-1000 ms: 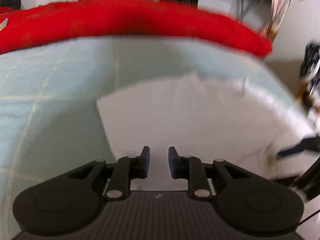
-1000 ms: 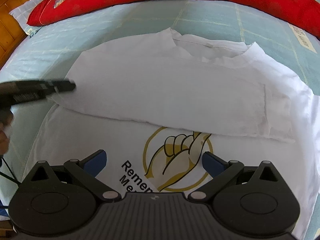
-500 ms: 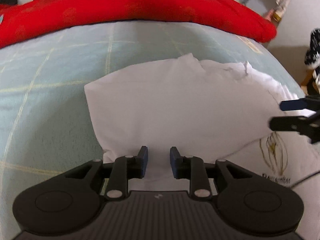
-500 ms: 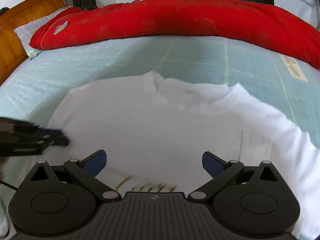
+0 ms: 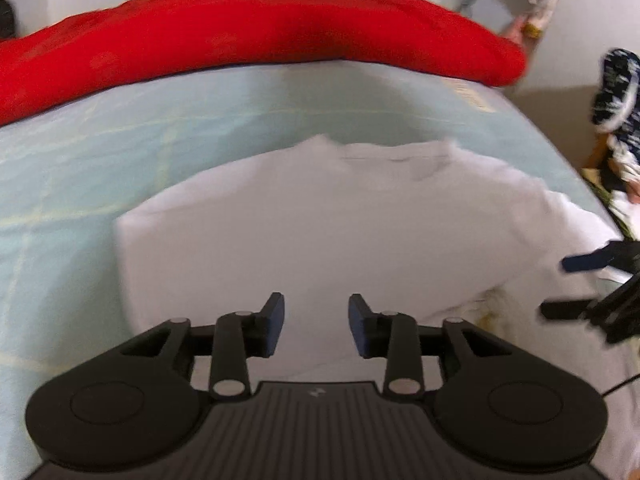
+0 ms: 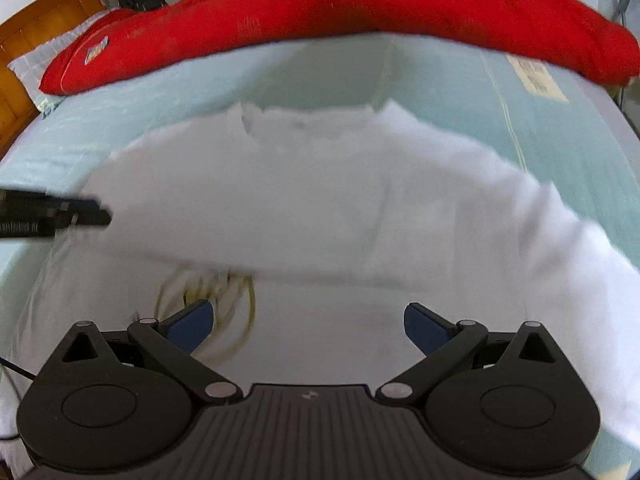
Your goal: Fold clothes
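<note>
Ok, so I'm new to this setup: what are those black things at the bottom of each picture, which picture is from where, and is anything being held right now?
Each picture comes from a camera mounted on a hand-held tool that a person carries, one in each hand, looking forward along its two fingers. The black shapes at the bottom are those tools' own tongs. One view shows the left tongs, whose jaws have just been opening, with a clear gap and nothing between them. The other shows the right tongs, spread wide and also empty. Each tool shows at the edge of the other's view. Below them lies a white T-shirt on a pale blue bedsheet, partly folded so that a flap covers most of its yellow print. A red quilt runs along the far side of the bed. Both pictures are blurred.
</note>
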`<state>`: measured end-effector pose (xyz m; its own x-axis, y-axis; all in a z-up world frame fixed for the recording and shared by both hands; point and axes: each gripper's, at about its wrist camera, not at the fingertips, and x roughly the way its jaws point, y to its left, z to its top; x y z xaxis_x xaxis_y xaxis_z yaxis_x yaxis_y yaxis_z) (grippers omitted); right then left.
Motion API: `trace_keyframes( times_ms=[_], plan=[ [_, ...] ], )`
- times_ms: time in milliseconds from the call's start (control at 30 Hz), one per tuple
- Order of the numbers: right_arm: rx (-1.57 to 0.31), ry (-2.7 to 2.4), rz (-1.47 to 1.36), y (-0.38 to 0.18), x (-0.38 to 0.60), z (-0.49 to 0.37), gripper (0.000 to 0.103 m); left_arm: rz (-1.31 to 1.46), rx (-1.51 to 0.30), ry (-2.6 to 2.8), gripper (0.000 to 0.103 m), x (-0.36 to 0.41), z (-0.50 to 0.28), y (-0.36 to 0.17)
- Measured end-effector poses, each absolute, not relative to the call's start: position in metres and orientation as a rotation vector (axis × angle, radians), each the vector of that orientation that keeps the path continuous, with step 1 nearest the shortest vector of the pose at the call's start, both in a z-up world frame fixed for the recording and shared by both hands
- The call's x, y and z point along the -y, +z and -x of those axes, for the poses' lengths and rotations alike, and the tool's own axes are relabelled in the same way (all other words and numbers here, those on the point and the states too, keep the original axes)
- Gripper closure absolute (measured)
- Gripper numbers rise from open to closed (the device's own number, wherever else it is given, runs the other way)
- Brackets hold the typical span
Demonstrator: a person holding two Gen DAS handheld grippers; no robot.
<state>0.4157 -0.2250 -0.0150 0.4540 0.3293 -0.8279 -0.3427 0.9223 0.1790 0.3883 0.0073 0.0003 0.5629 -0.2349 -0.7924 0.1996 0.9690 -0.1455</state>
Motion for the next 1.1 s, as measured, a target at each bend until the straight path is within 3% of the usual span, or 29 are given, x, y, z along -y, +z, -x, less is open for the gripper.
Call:
trace_keyframes(
  times_ms=[167,400,633,800,900,1100],
  plan=[
    [-1.057,0.413,0.035,-0.034,0.237,-0.406,0.000,0.005,-0.984,-0.312,0.066,0.029,-0.385,-0.009],
    [-1.027,0.473,0.150,-0.042,0.244,-0.393,0.000,-0.044,-1.037,-0.291,0.051,0.045,-0.365,-0.019],
    [-1.024,0.435,0.138,-0.037,0.251,-0.381,0.000,-0.016,-1.000,-0.408,0.050,0.046,-0.351,-0.005],
    [-1.055,0.374,0.124,-0.040,0.253,-0.367,0.000,-0.029,-1.068,-0.466,0.048,0.035,-0.343,-0.022],
    [-1.078,0.336,0.116,-0.039,0.253,-0.364,0.000,0.013,-1.103,-0.510,0.031,0.023,-0.344,-0.022],
    [-1.093,0.291,0.008,-0.028,0.251,-0.364,0.000,0.052,-1.088,-0.587,0.024,0.019,-0.354,-0.012]
  ],
)
